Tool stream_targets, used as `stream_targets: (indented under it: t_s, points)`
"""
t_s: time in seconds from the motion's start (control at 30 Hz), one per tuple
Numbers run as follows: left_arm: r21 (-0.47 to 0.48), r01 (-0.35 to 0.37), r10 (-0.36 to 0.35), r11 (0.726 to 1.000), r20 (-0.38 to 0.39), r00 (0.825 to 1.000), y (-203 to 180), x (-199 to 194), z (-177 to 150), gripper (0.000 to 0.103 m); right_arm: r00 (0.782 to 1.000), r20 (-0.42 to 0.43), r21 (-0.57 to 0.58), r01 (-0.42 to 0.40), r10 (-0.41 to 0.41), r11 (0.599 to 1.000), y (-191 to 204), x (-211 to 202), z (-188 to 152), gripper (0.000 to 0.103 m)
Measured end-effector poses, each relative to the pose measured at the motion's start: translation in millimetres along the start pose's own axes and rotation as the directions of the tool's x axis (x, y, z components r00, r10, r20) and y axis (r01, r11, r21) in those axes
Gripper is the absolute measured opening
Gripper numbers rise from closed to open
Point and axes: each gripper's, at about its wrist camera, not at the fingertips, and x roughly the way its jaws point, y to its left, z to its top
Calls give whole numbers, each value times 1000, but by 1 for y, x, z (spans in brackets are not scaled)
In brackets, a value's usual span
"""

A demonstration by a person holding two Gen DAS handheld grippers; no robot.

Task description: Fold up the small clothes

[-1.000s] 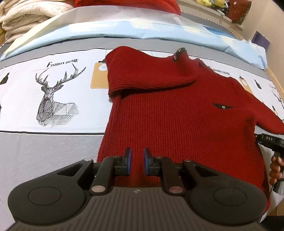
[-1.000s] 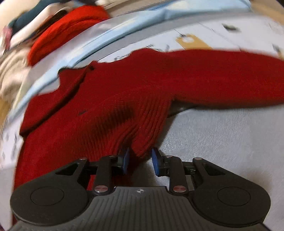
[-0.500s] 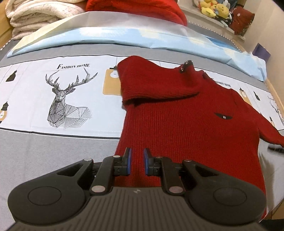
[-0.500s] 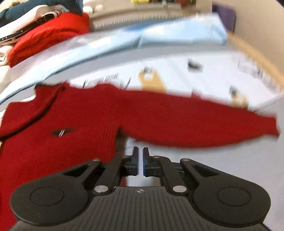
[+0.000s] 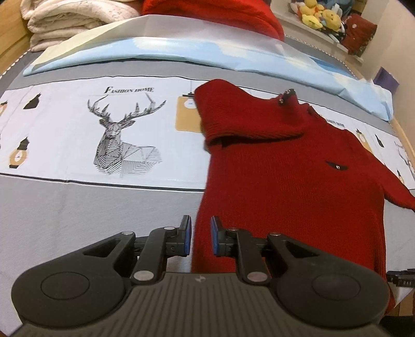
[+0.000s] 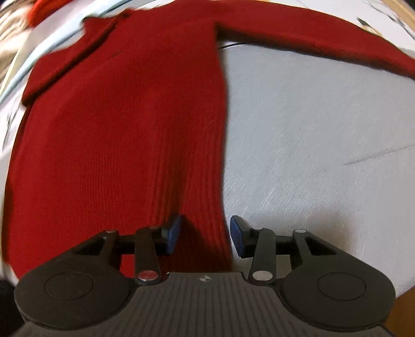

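The red knit sweater lies flat on the bed sheet, soft, limp and best pinched at its ribbed hem corners, where the left gripper hovers nearly closed and empty and the right gripper is opening astride the side edge.

We were in a home bedroom, working on a bed whose sheet carried a printed deer and "Fashion Home" lettering, with folded cream quilts and a pale blue pillow at its head and plush toys on a ledge behind.
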Motion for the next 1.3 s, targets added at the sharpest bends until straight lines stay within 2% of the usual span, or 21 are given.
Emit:
stream_targets:
  t_s: [0.07,0.13,0.23,0.3,0.37,0.43,0.47,0.53,0.6,0.63,0.67,0.73,0.9,0.93,0.97,1.07,1.17,1.2,1.27,1.3]
  points:
    - [-1,-1,1,1000,2,1000,3,-1,-1,17,998,28,-57,53,-51,997,10,-4,-8,42]
    - [-3,-1,1,1000,2,1000,4,-3,-1,17,997,25,-47,74,-73,996,12,0,-11,41]
    - [-2,11,-11,1000,3,1000,3,-5,-3,17,998,30,-77,60,-57,995,24,9,-10,11]
    - [7,18,-18,1000,-2,1000,2,-4,-5,17,997,57,-99,63,-57,993,30,3,-8,7]
    - [32,27,-27,999,-16,1000,-1,-2,-10,17,992,105,-70,84,-76,994,25,-14,-9,6]
    - [56,48,-46,997,-38,998,-5,1,-15,21,970,145,-1,197,-194,980,10,-29,-11,5]
    - [60,58,-55,997,-50,997,-5,3,-19,27,969,137,24,202,-203,979,3,-31,-13,5]
    - [58,82,-76,995,-90,993,-5,11,-28,30,976,111,97,179,-190,979,-5,-27,-13,6]
    - [57,98,-89,994,-137,987,-5,20,-40,30,973,111,129,186,-200,974,-7,-22,-12,20]
    - [58,105,-94,993,-164,982,-4,26,-46,31,978,105,150,162,-179,975,-8,-18,-13,39]
    - [60,109,-95,992,-193,977,-3,31,-54,30,985,91,171,132,-149,976,-8,-13,-15,45]
    - [63,111,-93,992,-238,967,2,41,-67,30,989,58,145,124,-133,982,-7,-4,-17,45]
    - [83,81,-48,993,-341,939,12,61,-101,30,984,19,26,179,-179,984,6,13,-28,42]
    - [91,78,-42,993,-352,935,12,63,-108,29,984,22,21,174,-175,984,7,13,-29,31]
    - [93,81,-44,992,-345,938,11,62,-112,19,987,23,19,157,-157,987,7,11,-32,20]
    - [126,116,-68,985,-331,941,3,52,-118,11,989,34,19,141,-141,990,8,8,-33,16]
    - [133,212,-154,968,-352,923,-7,36,-123,11,975,91,37,200,-203,979,7,2,-31,16]
    - [155,221,-153,963,-360,920,-11,34,-126,11,963,111,34,243,-245,969,5,0,-29,16]
    - [240,134,-42,961,-354,934,-16,40,-133,11,943,130,26,306,-307,952,8,2,-27,18]
    - [266,85,12,960,-343,939,-16,42,-133,11,941,120,15,318,-318,948,8,-2,-31,19]
